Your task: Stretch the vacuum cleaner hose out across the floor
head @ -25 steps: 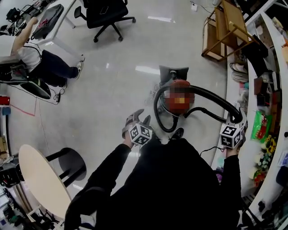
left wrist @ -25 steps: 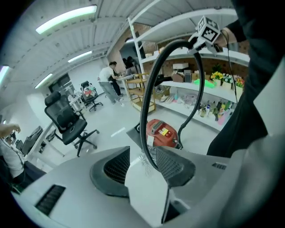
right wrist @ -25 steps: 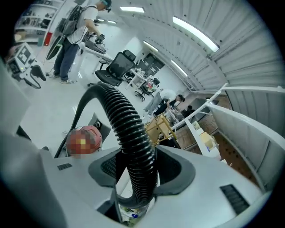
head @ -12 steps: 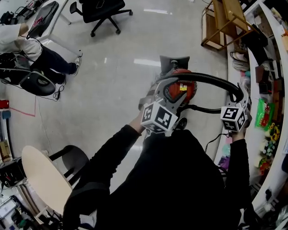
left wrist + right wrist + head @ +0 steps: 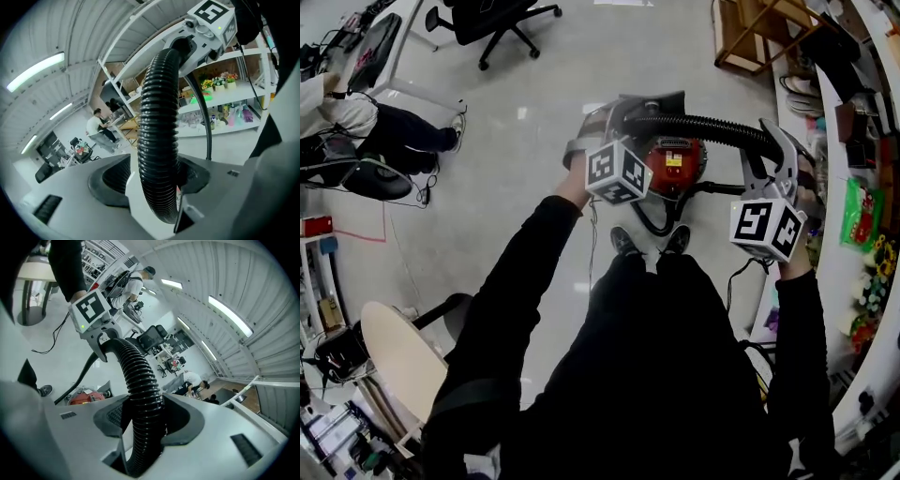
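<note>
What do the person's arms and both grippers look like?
Long black sleeves cover both arms. The left gripper and right gripper are grey, each carrying a white cube with black square markers. The left jaws have just been opening, the hose between them.

Office chair, round table, seated person

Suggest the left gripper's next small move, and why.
Probably slide the left gripper along the hose toward the vacuum cleaner, then re-close. Its jaws have just been opening, with the hose loose between them; the right gripper clamps it, and the span between the two is short.
</note>
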`<action>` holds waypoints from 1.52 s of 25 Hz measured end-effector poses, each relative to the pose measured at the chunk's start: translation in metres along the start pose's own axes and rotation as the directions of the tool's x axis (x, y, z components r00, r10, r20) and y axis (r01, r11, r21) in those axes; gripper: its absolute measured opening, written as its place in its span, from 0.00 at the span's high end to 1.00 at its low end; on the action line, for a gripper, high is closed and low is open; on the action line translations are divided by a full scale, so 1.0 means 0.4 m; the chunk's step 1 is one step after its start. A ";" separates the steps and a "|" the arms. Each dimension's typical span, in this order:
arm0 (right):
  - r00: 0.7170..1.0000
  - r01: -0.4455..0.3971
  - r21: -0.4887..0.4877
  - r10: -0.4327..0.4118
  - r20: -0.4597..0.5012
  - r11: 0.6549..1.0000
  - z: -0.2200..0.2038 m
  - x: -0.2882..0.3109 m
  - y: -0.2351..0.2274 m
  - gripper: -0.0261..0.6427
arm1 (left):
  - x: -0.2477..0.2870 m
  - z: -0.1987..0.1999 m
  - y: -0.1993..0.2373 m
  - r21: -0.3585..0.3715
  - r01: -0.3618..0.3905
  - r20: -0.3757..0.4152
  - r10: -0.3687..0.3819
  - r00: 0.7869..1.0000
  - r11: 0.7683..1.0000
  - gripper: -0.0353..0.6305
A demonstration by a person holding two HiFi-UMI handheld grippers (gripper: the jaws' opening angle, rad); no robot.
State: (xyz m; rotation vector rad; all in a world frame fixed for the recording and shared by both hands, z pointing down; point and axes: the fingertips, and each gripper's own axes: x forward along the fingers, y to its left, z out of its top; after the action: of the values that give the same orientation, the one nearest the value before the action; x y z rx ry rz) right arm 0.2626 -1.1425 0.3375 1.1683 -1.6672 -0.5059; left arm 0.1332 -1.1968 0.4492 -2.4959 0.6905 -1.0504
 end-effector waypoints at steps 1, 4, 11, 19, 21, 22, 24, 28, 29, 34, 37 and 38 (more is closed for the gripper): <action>1.000 -0.006 0.009 0.006 0.010 1.000 -0.018 0.005 0.000 0.68 | 0.019 0.004 -0.005 -0.011 -0.003 -0.001 0.003 1.000 1.000 0.53; 0.998 -0.056 0.068 0.053 0.046 0.996 -0.089 0.033 0.011 0.68 | 0.067 -0.001 -0.036 -0.066 0.036 -0.018 -0.037 0.999 0.997 0.69; 0.995 -0.093 0.333 0.077 0.061 0.938 -0.265 0.132 0.051 0.44 | 0.135 -0.011 -0.028 -0.086 0.082 -0.175 -0.096 0.980 0.993 0.69; 0.978 -0.191 0.686 0.199 0.068 0.702 -0.496 0.113 0.143 0.44 | 0.055 -0.061 0.136 -0.267 -0.116 -0.312 0.028 0.950 0.957 0.68; 0.948 -0.279 0.763 0.293 0.123 0.583 -0.510 0.110 0.229 0.44 | 0.002 -0.055 0.173 -0.370 -0.156 -0.314 0.035 0.949 0.916 0.66; 0.929 -0.325 0.780 0.336 0.157 0.534 -0.499 0.106 0.276 0.44 | -0.025 -0.050 0.184 -0.413 -0.168 -0.313 0.034 0.949 0.895 0.65; 0.878 -0.427 0.775 0.418 0.233 0.466 -0.440 0.092 0.369 0.44 | -0.080 -0.032 0.194 -0.468 -0.175 -0.302 0.030 0.953 0.866 0.65; 0.763 -0.603 0.701 0.532 0.368 0.380 -0.254 0.049 0.510 0.44 | -0.211 0.075 0.175 -0.474 -0.155 -0.226 0.051 0.973 0.867 0.65; 0.770 -0.593 0.708 0.527 0.358 0.384 -0.231 0.049 0.523 0.44 | -0.247 0.103 0.169 -0.468 -0.155 -0.211 0.061 0.976 0.870 0.65; 0.919 -0.121 0.879 0.388 -0.077 0.462 -0.435 0.154 0.529 0.44 | -0.412 0.126 0.165 -0.490 -0.202 -0.200 0.116 0.973 0.848 0.65; 0.906 -0.113 0.864 0.408 -0.113 0.491 -0.492 0.263 0.554 0.44 | -0.481 0.077 0.127 -0.469 -0.202 -0.223 0.106 0.969 0.860 0.65; 0.900 -0.153 0.825 0.422 -0.111 0.545 -0.489 0.293 0.557 0.46 | -0.500 0.045 0.108 -0.461 -0.203 -0.240 0.099 0.966 0.864 0.65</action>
State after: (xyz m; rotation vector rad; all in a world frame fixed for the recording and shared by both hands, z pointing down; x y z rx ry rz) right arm 0.3303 -1.1074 0.6470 1.4430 -1.7986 0.7299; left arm 0.0119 -1.1188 0.3027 -2.6909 1.3396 -1.2105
